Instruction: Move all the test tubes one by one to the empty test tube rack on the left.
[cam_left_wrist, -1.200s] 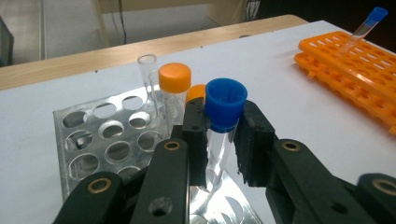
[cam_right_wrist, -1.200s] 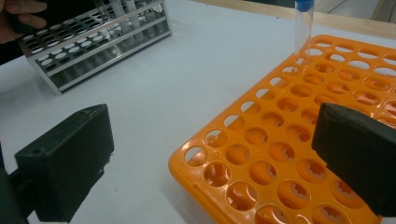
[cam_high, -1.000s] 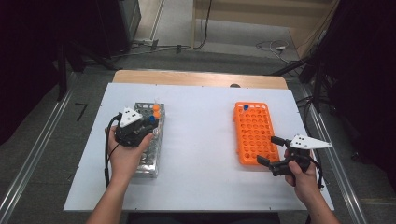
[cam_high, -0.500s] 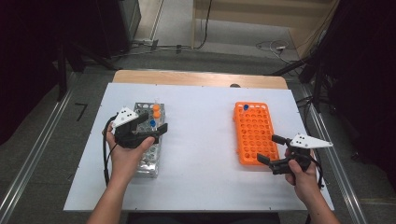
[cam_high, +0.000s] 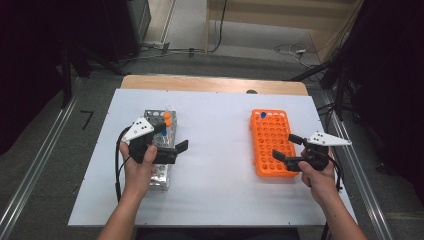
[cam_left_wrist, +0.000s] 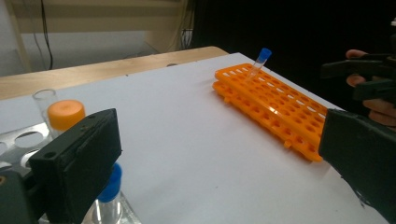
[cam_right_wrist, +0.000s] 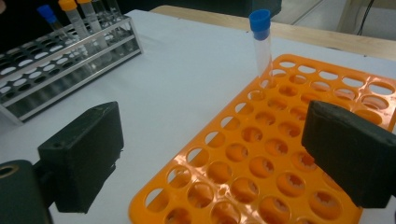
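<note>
A metal tube rack (cam_high: 159, 172) stands on the left of the white table, with two orange-capped tubes (cam_high: 167, 119) at its far end. My left gripper (cam_high: 173, 138) hovers open over that rack's right side, jaws pointing right, nothing between them. In the left gripper view an orange-capped tube (cam_left_wrist: 65, 114) and a blue-capped tube (cam_left_wrist: 110, 181) stand right by its left jaw. An orange tube rack (cam_high: 270, 131) lies on the right, with one blue-capped tube (cam_high: 263, 115) in a far corner hole. My right gripper (cam_high: 286, 147) is open over the rack's near right edge, empty.
The white table (cam_high: 215, 120) has bare room between the two racks. Its wooden far edge (cam_high: 210, 84) borders the floor and cables behind. In the right gripper view the metal rack (cam_right_wrist: 60, 65) stands far left and the blue-capped tube (cam_right_wrist: 260, 42) stands ahead.
My left gripper has shifted slightly right and toward the person over the metal rack, its jaws swinging out to the right. The right gripper has hardly moved.
</note>
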